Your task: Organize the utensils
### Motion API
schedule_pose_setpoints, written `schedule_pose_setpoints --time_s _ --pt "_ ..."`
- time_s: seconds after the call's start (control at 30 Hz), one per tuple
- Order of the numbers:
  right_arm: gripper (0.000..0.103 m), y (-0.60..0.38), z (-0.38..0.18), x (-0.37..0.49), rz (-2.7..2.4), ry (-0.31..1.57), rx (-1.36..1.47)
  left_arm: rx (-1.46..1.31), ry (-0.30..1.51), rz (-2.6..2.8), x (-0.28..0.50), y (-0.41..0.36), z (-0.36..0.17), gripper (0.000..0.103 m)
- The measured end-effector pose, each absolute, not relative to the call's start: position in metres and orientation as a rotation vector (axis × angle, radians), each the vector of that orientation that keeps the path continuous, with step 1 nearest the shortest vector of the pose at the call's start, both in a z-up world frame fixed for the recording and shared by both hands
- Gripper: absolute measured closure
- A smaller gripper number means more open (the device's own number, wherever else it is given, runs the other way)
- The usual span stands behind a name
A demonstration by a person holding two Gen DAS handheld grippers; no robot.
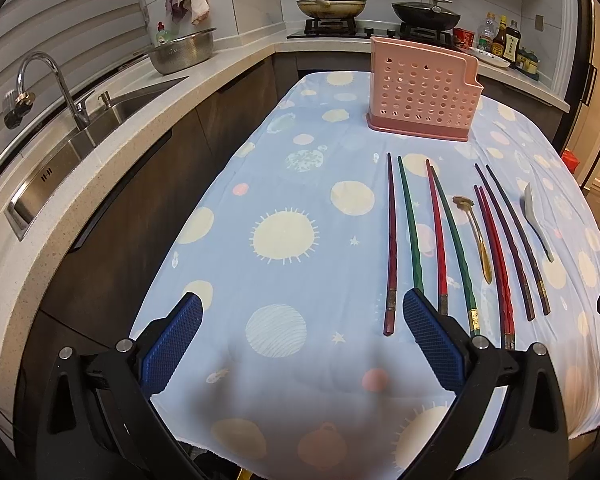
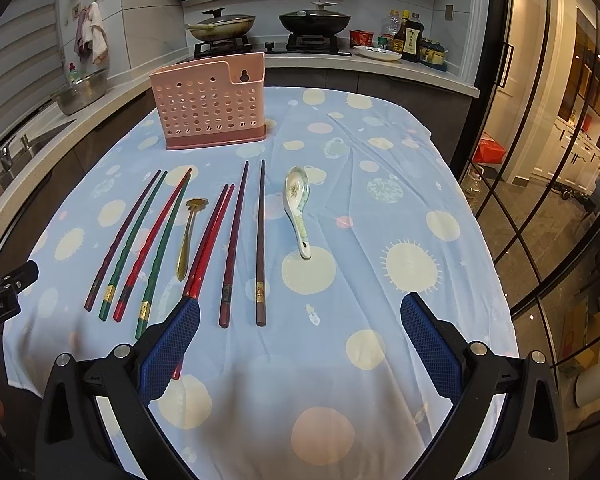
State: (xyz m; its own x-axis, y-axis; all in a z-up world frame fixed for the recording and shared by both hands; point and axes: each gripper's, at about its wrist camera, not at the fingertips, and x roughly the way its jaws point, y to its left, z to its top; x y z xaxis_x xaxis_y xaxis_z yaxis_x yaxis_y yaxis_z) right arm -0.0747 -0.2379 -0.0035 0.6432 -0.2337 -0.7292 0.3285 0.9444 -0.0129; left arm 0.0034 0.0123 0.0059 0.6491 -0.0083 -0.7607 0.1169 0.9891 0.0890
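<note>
A pink perforated utensil holder (image 1: 422,92) (image 2: 210,106) stands upright at the far end of the table. In front of it lie several chopsticks (image 1: 410,224) (image 2: 228,240) in dark red, green, red and purple, side by side. Among them rests a small gold spoon (image 1: 476,236) (image 2: 188,232). A white ceramic soup spoon (image 1: 534,212) (image 2: 298,204) lies to the right of the row. My left gripper (image 1: 302,308) hovers open near the table's front edge, left of the chopstick handles. My right gripper (image 2: 300,312) is open too, just right of the handles, holding nothing.
The table wears a blue cloth with sun and planet prints (image 1: 284,236) (image 2: 410,264). A counter with a sink (image 1: 72,140) and faucet runs along the left. A stove with two pans (image 1: 332,6) (image 2: 314,20) and bottles (image 2: 412,38) is behind. Glass doors (image 2: 540,200) stand on the right.
</note>
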Motion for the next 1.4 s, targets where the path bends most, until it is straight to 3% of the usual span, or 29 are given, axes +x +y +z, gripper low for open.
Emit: schedule_pose_setpoints --time_s 1.0,1.4 --pt "0.007 -0.244 -0.006 -0.072 -0.328 0.809 0.14 0.11 0.908 -0.106 0.008 0.011 0.002 0.007" --pt "0.007 -0.254 -0.014 -0.064 -0.326 0.824 0.168 0.091 1.007 -0.174 0.022 0.003 -0.036 0.007"
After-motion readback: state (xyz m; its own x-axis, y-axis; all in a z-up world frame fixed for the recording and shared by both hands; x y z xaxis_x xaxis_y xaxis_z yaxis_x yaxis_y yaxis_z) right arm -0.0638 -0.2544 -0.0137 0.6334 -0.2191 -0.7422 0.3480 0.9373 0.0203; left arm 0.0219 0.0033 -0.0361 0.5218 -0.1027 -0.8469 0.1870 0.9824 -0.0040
